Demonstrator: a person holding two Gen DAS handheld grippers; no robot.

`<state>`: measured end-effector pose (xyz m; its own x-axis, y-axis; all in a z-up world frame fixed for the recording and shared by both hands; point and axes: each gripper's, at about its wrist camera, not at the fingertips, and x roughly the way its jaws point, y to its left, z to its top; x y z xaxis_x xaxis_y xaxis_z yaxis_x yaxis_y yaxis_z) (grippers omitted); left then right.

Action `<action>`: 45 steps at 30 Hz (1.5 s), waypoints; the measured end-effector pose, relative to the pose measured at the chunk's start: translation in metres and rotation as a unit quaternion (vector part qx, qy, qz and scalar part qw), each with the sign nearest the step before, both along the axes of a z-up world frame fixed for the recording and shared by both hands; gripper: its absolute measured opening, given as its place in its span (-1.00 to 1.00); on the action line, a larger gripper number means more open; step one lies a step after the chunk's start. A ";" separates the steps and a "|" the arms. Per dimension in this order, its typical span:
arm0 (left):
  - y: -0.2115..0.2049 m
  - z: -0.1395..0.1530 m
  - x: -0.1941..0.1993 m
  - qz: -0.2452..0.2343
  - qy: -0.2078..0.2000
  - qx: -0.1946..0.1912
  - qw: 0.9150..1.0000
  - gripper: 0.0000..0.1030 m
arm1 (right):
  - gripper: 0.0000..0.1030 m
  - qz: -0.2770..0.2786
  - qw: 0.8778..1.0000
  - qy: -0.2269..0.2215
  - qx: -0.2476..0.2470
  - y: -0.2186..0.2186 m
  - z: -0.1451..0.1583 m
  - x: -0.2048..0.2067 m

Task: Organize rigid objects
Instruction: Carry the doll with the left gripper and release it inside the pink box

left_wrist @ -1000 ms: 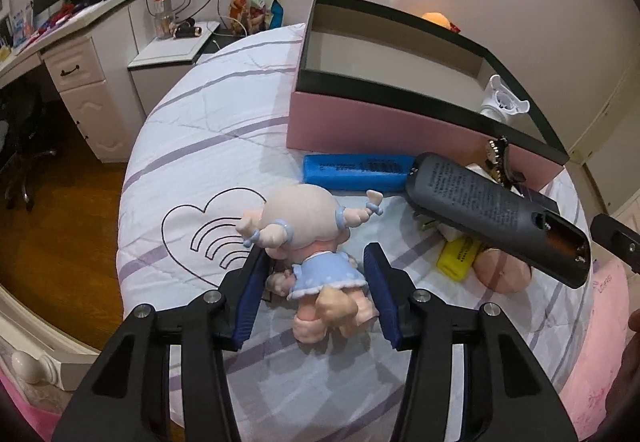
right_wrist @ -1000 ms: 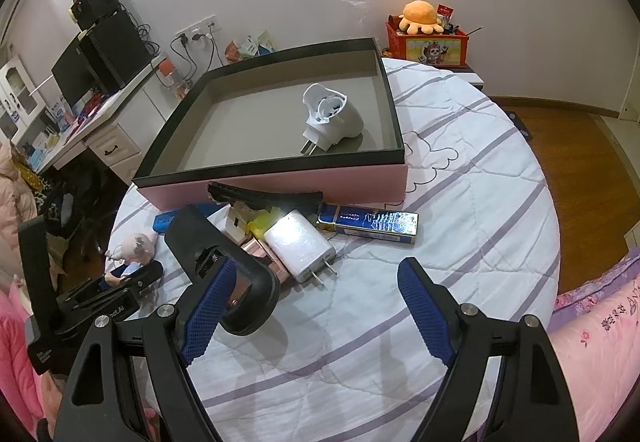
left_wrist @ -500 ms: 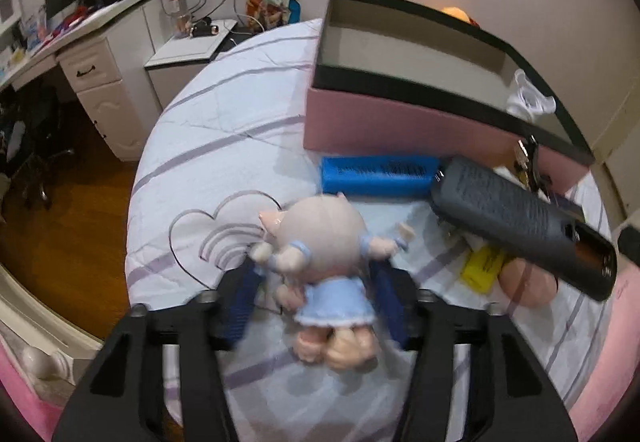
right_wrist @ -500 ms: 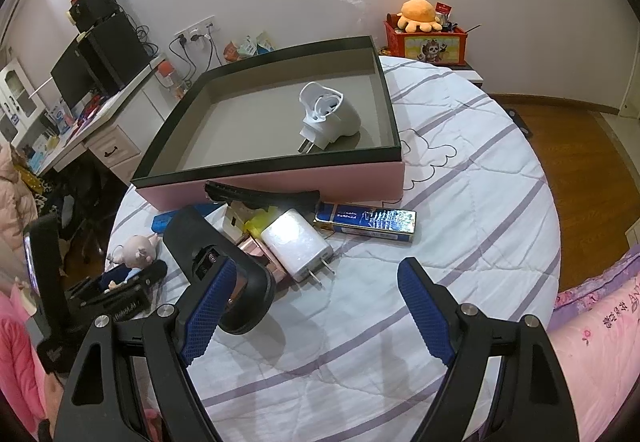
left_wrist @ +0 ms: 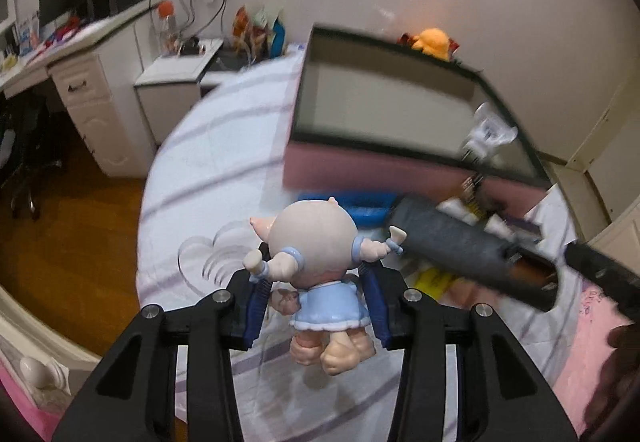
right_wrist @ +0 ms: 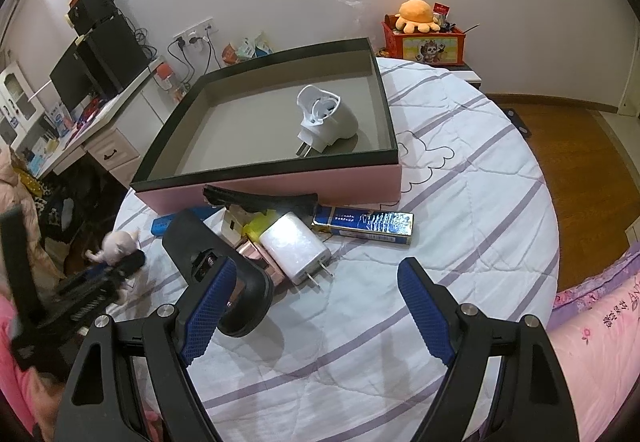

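Left gripper (left_wrist: 318, 300) clamped on doll (left_wrist: 316, 262) (lifted off bedspread); right gripper (right_wrist: 316, 306) jaws apart, near white charger (right_wrist: 294, 244).

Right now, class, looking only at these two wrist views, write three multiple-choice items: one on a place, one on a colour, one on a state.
1. Where is the white plug adapter?
A. inside the pink box
B. on the floor
C. under the bed cover

2. What colour is the doll's dress?
A. red
B. light blue
C. green

3. How is the right gripper?
A. shut on the white charger
B. shut on the doll
C. open, holding nothing

Answers: 1 A, it sits on the box's grey floor. 2 B, the dress shows pale blue between the left gripper's fingers. 3 C, its fingers stand wide apart over bare bed cover.
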<state>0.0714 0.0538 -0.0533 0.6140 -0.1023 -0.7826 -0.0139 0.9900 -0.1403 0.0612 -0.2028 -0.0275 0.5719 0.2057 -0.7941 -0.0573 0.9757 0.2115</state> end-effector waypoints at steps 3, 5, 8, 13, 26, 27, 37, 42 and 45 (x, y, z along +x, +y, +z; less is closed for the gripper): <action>-0.006 0.026 0.007 -0.012 -0.023 0.000 1.000 -0.17 | 0.63 -0.005 1.000 -0.006 0.004 -0.003 0.003 0.002; -0.014 0.041 0.016 -0.022 -0.037 0.000 0.999 -0.17 | 0.63 -0.008 1.000 -0.012 0.008 -0.005 0.007 0.003; -0.027 0.056 0.035 -0.038 -0.054 0.009 0.998 -0.17 | 0.63 -0.013 1.000 -0.027 0.009 -0.008 0.017 0.008; -0.047 0.057 0.083 -0.054 -0.059 0.017 0.997 -0.17 | 0.63 -0.018 0.999 -0.046 0.010 -0.012 0.031 0.022; -0.064 -0.015 0.175 -0.053 0.034 0.035 0.997 -0.12 | 0.63 -0.027 0.999 -0.022 0.008 -0.022 0.012 0.074; -0.064 -0.021 0.177 -0.049 0.044 0.037 0.997 -0.06 | 0.63 -0.028 0.999 -0.019 0.008 -0.023 0.009 0.076; -0.075 -0.011 0.157 -0.070 0.022 0.031 0.997 0.90 | 0.63 -0.029 0.999 -0.022 0.009 -0.025 0.013 0.067; -0.061 0.032 0.120 -0.047 -0.051 0.030 0.997 1.00 | 0.63 -0.040 0.998 -0.043 0.007 -0.031 0.029 0.047; -0.049 0.052 0.095 -0.032 -0.080 0.032 0.996 1.00 | 0.63 -0.052 0.997 -0.052 0.009 -0.037 0.036 0.034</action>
<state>0.1661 0.0045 -0.0018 0.7258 -0.0974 -0.6810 0.0661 0.9952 -0.0718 0.0948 -0.2397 0.0084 0.6692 0.1547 -0.7268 0.0208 0.9738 0.2264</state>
